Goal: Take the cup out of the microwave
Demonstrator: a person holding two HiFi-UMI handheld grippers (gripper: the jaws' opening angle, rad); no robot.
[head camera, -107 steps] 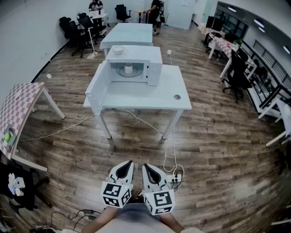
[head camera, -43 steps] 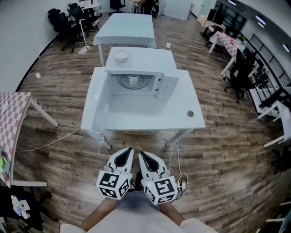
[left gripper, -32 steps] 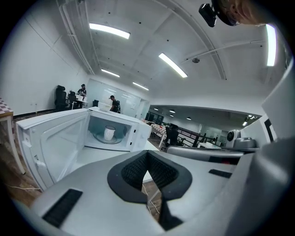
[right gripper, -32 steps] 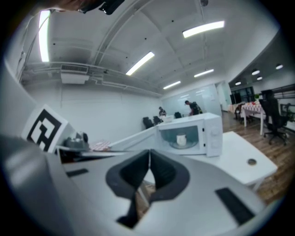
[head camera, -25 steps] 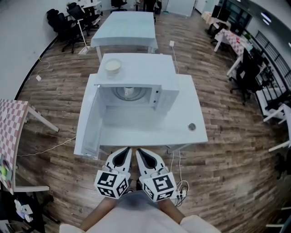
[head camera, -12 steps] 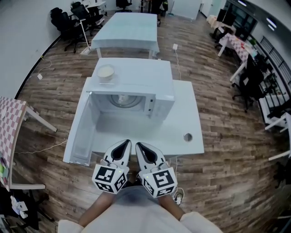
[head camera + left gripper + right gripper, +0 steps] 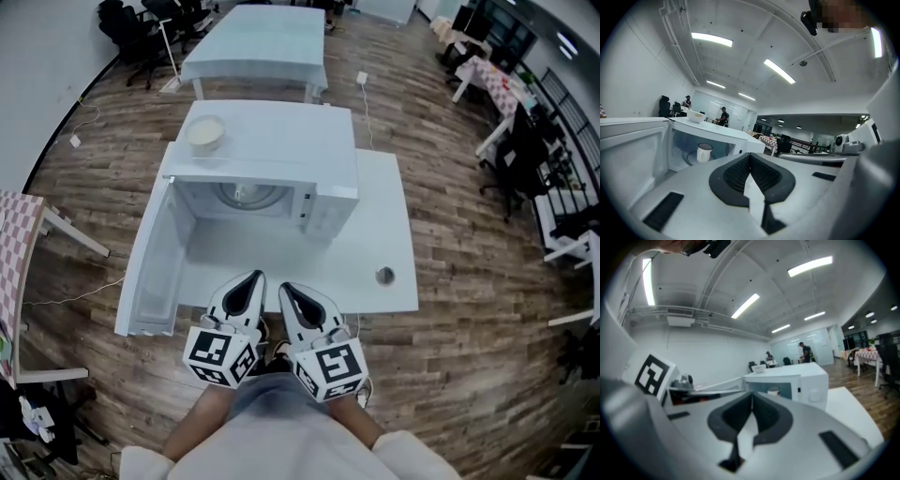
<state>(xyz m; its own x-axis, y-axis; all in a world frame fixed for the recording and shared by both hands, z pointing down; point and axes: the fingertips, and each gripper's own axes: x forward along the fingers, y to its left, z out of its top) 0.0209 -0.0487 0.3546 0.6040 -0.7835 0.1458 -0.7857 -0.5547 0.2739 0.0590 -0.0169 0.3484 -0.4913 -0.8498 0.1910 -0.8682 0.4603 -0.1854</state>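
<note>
A white cup (image 7: 242,194) stands on the turntable inside the white microwave (image 7: 281,141), whose door (image 7: 147,267) hangs open to the left. The cup (image 7: 704,152) is well ahead of the jaws in the left gripper view, and the cup (image 7: 774,391) is small and far in the right gripper view. My left gripper (image 7: 254,277) and right gripper (image 7: 287,288) are side by side at the table's front edge, well short of the oven. Both are shut with nothing between the pads. The left gripper (image 7: 750,155) and right gripper (image 7: 752,395) point nearly level.
A white bowl (image 7: 204,133) sits on top of the microwave. The white table (image 7: 384,225) has a cable hole (image 7: 383,275) at its right. Behind it is a second table (image 7: 253,42), with office chairs (image 7: 136,23) at far left. A checkered table (image 7: 17,244) stands to the left.
The table and microwave have come closer, so both grippers now reach the table's front edge. The jaws of both stayed shut.
</note>
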